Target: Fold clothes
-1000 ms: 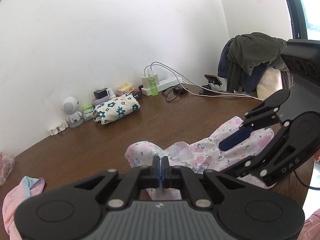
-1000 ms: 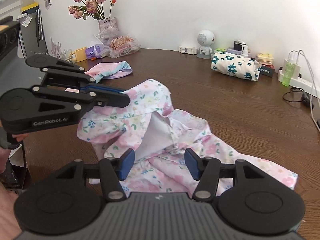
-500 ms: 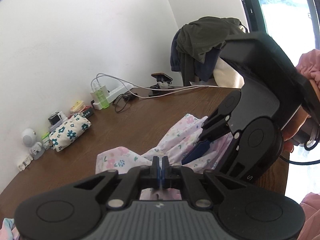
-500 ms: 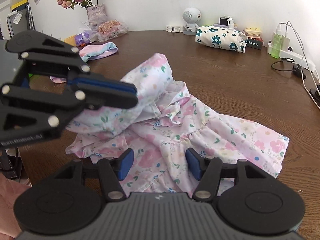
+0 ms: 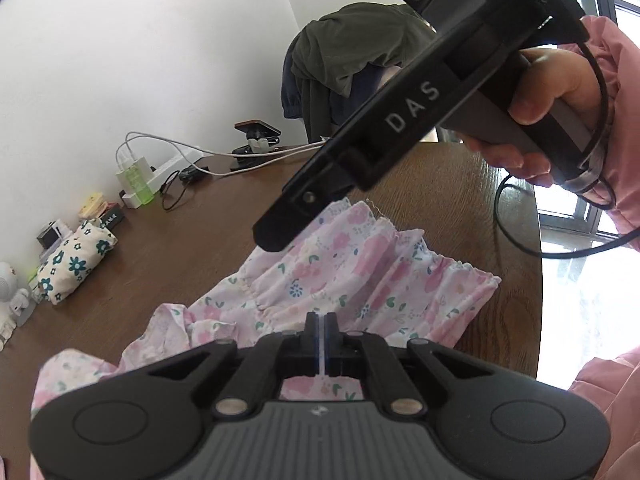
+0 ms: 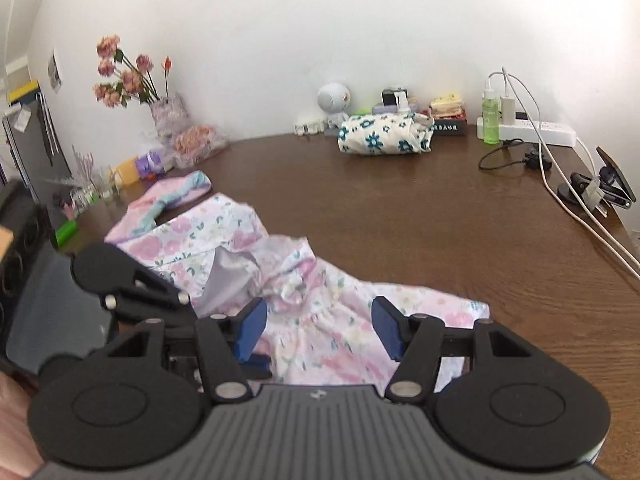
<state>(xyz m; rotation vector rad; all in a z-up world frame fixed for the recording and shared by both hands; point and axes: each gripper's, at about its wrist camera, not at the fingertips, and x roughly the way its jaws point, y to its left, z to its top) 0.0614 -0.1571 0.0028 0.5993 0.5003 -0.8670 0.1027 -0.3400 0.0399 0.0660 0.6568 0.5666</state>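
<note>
The left gripper (image 5: pixel 322 334) hides the floral dress's (image 5: pixel 352 276) near edge.

L gripper (image 5: pixel 322 330) low, pads pressed together, prob pinching cloth. R gripper (image 6: pixel 316 330) pads wide apart, held above and ahead of L, tilted down; hand (image 5: pixel 536 112) grips its handle.

1. A plain white wall (image 6: pixel 320 32) runs behind a round dark wooden table (image 6: pixel 400 216)
2. A window (image 5: pixel 616 12) with a dark frame lets in bright daylight at the right of the left wrist view
3. A chair (image 5: pixel 352 60) draped with dark clothes stands by the table's far edge
4. Dried flowers (image 6: pixel 124 76) stand by the wall
</note>
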